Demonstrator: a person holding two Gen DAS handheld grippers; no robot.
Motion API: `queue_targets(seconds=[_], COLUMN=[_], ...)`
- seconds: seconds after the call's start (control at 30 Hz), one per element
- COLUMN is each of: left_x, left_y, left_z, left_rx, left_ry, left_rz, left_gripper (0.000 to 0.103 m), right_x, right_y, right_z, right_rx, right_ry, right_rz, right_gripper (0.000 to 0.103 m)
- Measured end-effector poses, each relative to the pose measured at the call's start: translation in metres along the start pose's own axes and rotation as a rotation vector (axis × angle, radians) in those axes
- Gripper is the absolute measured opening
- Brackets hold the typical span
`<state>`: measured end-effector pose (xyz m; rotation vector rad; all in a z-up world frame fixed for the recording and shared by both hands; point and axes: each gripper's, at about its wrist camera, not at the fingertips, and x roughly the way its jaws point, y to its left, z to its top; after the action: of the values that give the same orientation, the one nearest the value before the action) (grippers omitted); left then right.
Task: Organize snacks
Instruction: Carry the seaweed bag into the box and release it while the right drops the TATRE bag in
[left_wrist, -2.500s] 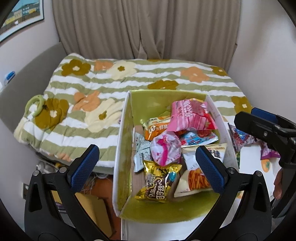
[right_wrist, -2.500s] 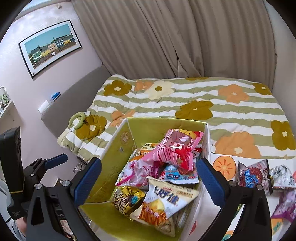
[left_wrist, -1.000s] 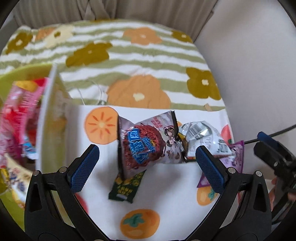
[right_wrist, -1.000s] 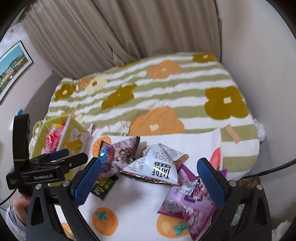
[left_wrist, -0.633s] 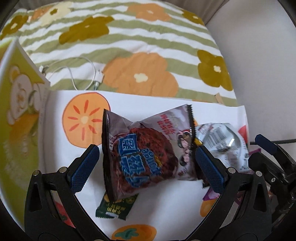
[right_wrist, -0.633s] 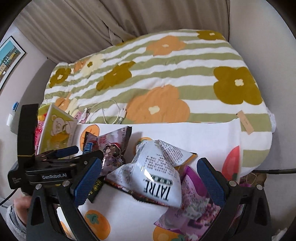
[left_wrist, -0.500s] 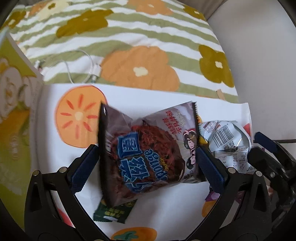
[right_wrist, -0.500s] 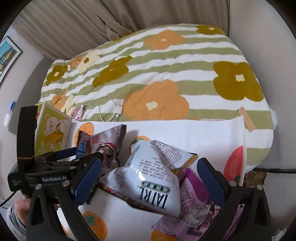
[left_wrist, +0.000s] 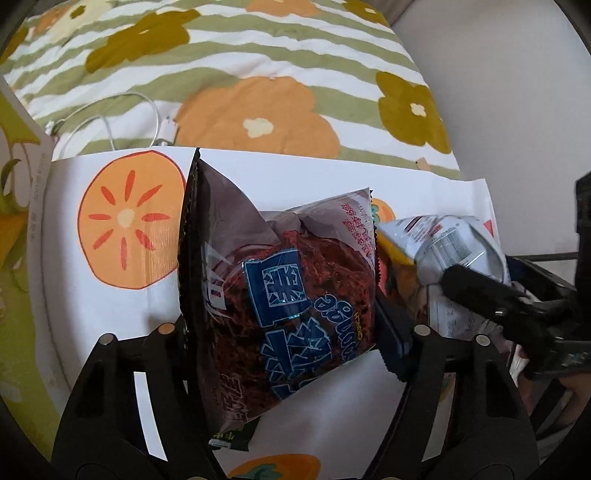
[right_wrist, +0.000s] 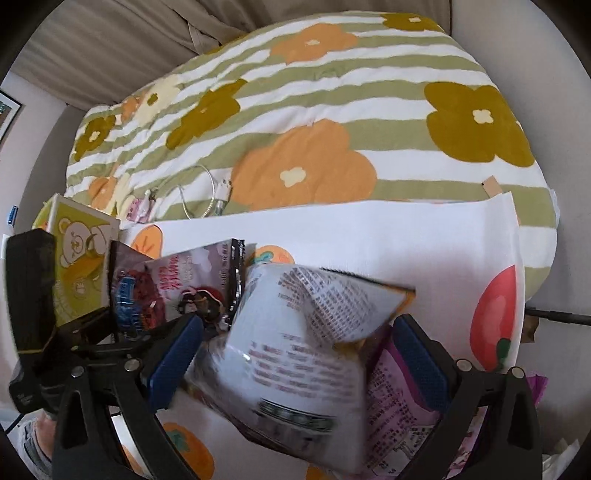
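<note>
My left gripper (left_wrist: 288, 332) is shut on a dark red snack bag (left_wrist: 280, 280) with blue characters, its fingers pressing both sides. The bag also shows in the right wrist view (right_wrist: 173, 288), held by the left gripper (right_wrist: 122, 325). My right gripper (right_wrist: 295, 354) has its jaws around a white printed snack bag (right_wrist: 295, 354), which fills the gap between the blue pads (right_wrist: 173, 358). That white bag also shows in the left wrist view (left_wrist: 447, 243). A purple bag (right_wrist: 402, 413) lies under it. The green bear-print snack box (right_wrist: 77, 266) stands at the left.
A white cloth with orange fruit prints (left_wrist: 122, 221) covers the table. A small dark green packet (left_wrist: 232, 439) lies under the red bag. Behind is a bed with a striped flowered quilt (right_wrist: 303, 122) and a white cable (left_wrist: 110, 125). A wall (left_wrist: 517, 92) stands at the right.
Both grippers moved from the box to the loose snacks on the cloth. The left gripper closed on the dark red bag. The right gripper came down around the white bag.
</note>
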<state>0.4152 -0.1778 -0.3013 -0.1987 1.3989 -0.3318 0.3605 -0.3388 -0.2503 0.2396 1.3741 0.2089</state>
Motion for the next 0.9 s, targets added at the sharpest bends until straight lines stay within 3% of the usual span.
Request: queue_targets(seconds=[0.13,0.3,0.4,0.7,0.9], left_x=[-0.009,-0.021,-0.029,-0.059,-0.101], left_y=[-0.001,-0.002,-0.002,-0.006,-0.011], left_z=[-0.002,-0.004,-0.005,-0.013,-0.026], left_rx=[0.021,0.029,0.035,0.037,0.028], left_ry=[-0.02,-0.044,-0.06,-0.126,-0.21], left_rz=[0.028,0.039,0.047,0.071,0.077], left_gripper=[0.069,0.069,0.069,0.069,0.069], right_x=[0.012,0.017,0.016,-0.003,-0.034], right_y=[-0.004,-0.002,0.003,0.015,0.028], right_z=[-0.002,-0.004,-0.007,-0.013,-0.015], right_rx=[0.041,0.044,0.026,-0.005,-0.037], right_ry=[0.046,0.067,0.07,0.014,-0.059], right_rz=[0.023,0.042,0.044,0.063,0.093], right_gripper=[0.102,0.076,0.07,0.066,0.066])
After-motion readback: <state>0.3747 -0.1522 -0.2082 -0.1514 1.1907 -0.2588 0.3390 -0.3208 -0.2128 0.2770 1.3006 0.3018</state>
